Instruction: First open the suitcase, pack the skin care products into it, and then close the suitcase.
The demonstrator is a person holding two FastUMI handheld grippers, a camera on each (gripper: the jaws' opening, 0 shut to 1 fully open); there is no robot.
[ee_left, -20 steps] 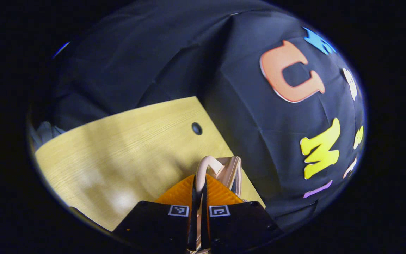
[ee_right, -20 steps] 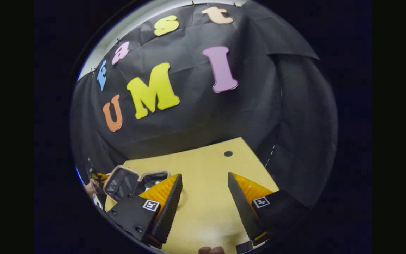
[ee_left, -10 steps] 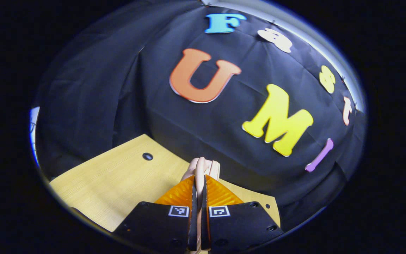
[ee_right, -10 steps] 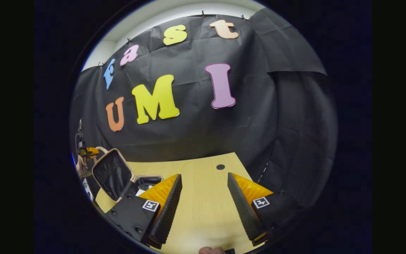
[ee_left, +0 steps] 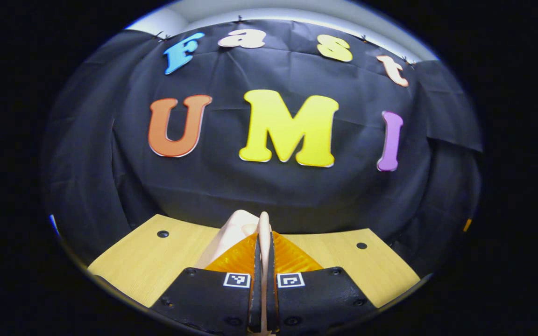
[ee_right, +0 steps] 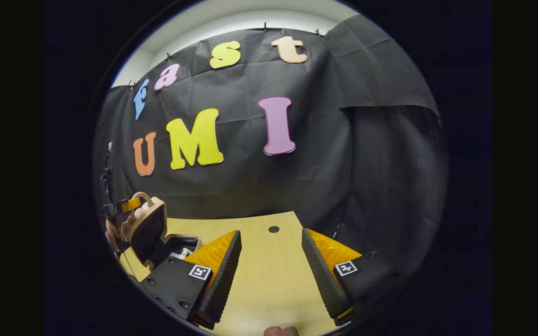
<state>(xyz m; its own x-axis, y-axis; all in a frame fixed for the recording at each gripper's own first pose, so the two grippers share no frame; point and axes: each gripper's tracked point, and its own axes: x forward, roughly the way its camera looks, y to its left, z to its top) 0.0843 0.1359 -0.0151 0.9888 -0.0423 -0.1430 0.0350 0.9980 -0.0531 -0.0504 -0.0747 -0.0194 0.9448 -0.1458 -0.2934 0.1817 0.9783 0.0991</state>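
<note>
1 suitcase (ee_right: pixel 150 224), 2 hand-held grippers, 1 table (ee_right: pixel 269 280) w/ 2 holes.

Recording booth: black cloth wall (ee_left: pixel 269 196), wood table (ee_right: pixel 269 284).

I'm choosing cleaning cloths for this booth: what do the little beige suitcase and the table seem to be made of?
The small beige suitcase looks like smooth matte faux leather or plastic, going by its rounded, even shell; its dark inside looks like fabric lining. The pale yellow table looks like wood-grain laminate: fine straight grain lines with a soft sheen.

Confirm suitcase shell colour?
Pale beige-pink shell with a dark lining on the suitcase; it shows best in the right gripper view, at the left of the table.
</note>
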